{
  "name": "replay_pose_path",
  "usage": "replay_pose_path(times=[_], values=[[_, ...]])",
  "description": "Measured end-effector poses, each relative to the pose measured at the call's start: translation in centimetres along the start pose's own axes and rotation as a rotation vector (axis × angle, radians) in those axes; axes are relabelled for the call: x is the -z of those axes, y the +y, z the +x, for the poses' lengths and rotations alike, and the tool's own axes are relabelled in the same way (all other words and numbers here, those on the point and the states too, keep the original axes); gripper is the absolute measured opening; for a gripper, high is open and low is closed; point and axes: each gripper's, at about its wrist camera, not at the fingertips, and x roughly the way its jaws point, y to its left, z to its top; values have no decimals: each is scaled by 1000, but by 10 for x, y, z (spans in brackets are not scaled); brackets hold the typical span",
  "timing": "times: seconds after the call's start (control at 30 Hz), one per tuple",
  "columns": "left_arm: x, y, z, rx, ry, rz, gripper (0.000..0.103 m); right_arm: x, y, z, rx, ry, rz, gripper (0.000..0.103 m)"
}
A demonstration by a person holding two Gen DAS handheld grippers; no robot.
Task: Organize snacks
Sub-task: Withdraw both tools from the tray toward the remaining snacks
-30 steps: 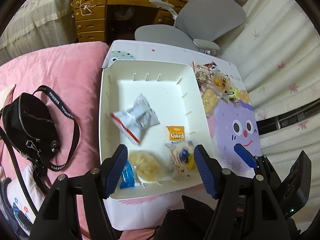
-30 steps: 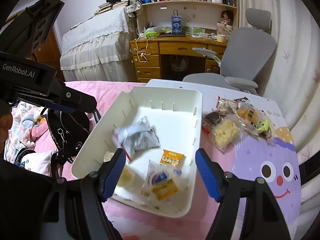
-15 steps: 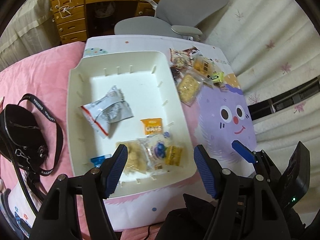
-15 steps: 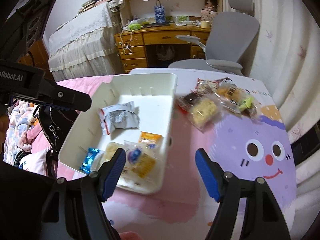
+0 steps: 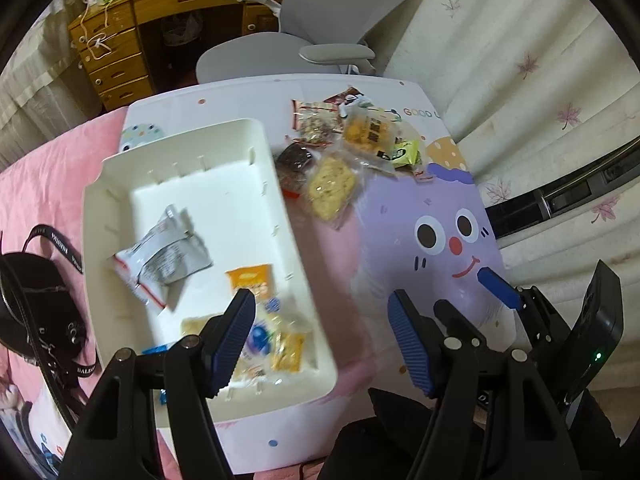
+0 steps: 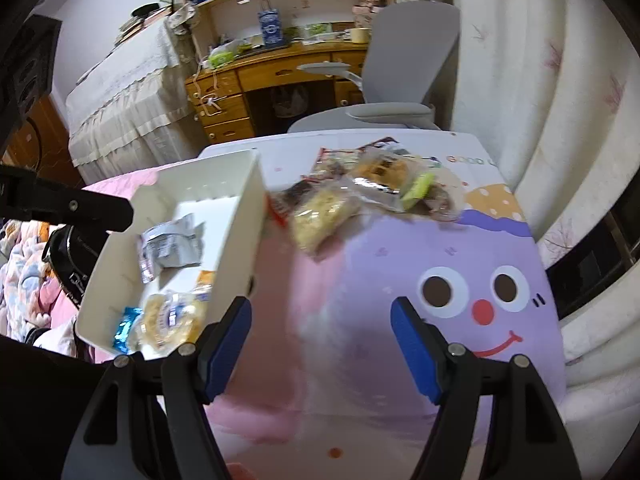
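Both pairs of fingers stand spread with nothing between them: the left gripper [image 5: 322, 336] at the lower centre of its view, over the near right edge of the white bin [image 5: 294, 240], the right gripper [image 6: 322, 342] over the bare bench [image 6: 400, 248]. Several packets lie in the bin at left; the loose snack pile [image 5: 348, 152] sits on the bench, upper centre, just right of the bin
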Motion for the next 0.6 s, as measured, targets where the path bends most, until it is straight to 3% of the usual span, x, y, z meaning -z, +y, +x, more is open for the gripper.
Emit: replay_pose_path(times=[0.6], values=[[-67, -74, 88, -111, 129, 67, 69, -44, -110, 51, 47, 8, -28, 73]])
